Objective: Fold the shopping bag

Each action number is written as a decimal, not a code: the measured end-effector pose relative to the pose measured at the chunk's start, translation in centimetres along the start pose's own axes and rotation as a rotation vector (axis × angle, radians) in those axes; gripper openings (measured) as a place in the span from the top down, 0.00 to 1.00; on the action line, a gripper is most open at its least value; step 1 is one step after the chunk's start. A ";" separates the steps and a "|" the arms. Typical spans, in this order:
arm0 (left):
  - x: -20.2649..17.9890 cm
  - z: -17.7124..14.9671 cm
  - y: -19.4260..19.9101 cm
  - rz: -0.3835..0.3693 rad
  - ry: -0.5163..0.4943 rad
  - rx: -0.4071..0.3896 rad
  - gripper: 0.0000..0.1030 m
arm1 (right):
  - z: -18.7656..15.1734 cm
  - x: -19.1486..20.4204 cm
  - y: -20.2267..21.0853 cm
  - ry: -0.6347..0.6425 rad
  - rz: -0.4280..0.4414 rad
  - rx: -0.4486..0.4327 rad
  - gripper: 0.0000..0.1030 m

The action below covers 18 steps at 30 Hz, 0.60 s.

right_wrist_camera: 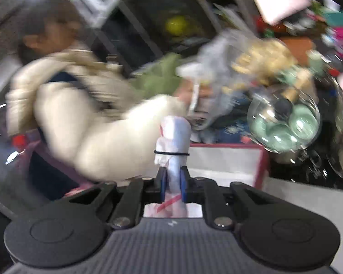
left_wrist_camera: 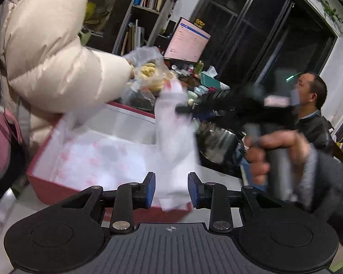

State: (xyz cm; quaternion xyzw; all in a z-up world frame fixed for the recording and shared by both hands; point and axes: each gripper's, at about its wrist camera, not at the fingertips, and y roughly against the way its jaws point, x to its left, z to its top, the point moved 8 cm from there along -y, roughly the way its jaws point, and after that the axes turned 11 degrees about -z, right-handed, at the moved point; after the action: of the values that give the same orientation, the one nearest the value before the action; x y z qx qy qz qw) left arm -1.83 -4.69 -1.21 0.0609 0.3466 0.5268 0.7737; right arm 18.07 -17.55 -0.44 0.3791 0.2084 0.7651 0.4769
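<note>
The shopping bag (left_wrist_camera: 171, 137) is white with red print, gathered into a long narrow bundle. In the right wrist view a thin black band (right_wrist_camera: 171, 153) circles the bag (right_wrist_camera: 175, 134). My right gripper (right_wrist_camera: 173, 182) is shut on the bundle's lower part. From the left wrist view, the blurred right gripper (left_wrist_camera: 183, 109) holds the bag up high, so it hangs down. The left gripper (left_wrist_camera: 171, 189) is open, and the bag's loose lower end hangs between its blue pads (left_wrist_camera: 151, 189) without being pinched.
A red box (left_wrist_camera: 45, 182) with a white lining holds a flat white sheet with pink print (left_wrist_camera: 98, 157). A person's cream puffy sleeve (left_wrist_camera: 64, 73) reaches over it with a clear plastic bag (left_wrist_camera: 148, 73). A cluttered desk, a monitor (left_wrist_camera: 187, 38) and a glass bowl (right_wrist_camera: 283, 123) lie beyond.
</note>
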 end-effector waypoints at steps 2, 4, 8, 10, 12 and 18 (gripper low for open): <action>1.5 0.7 -0.1 0.005 0.005 0.006 0.69 | -0.7 -1.4 -3.2 -0.076 -0.071 0.036 0.90; 3.1 1.2 -0.8 0.004 0.018 0.019 0.69 | -1.8 -2.7 -5.8 -0.134 -0.122 0.083 0.91; 5.2 2.1 -3.4 -0.010 0.018 0.083 0.69 | -4.3 -4.8 -9.2 -0.124 -0.234 0.151 0.94; 5.7 2.1 -5.4 -0.005 0.024 0.124 0.69 | -4.6 -4.4 -9.7 -0.064 -0.269 0.171 0.90; 6.3 2.2 -7.4 0.004 0.027 0.165 0.68 | -4.8 -3.7 -10.1 0.009 -0.310 0.200 0.80; 7.7 2.2 -12.4 0.085 0.007 0.279 0.68 | -5.6 -1.6 -8.0 0.143 -0.378 0.181 0.27</action>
State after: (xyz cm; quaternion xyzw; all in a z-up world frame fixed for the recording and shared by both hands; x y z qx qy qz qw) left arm 10.64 -2.93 -8.87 0.1807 0.4165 0.5058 0.7335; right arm 18.70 -15.02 -10.00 0.3195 0.3769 0.6653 0.5597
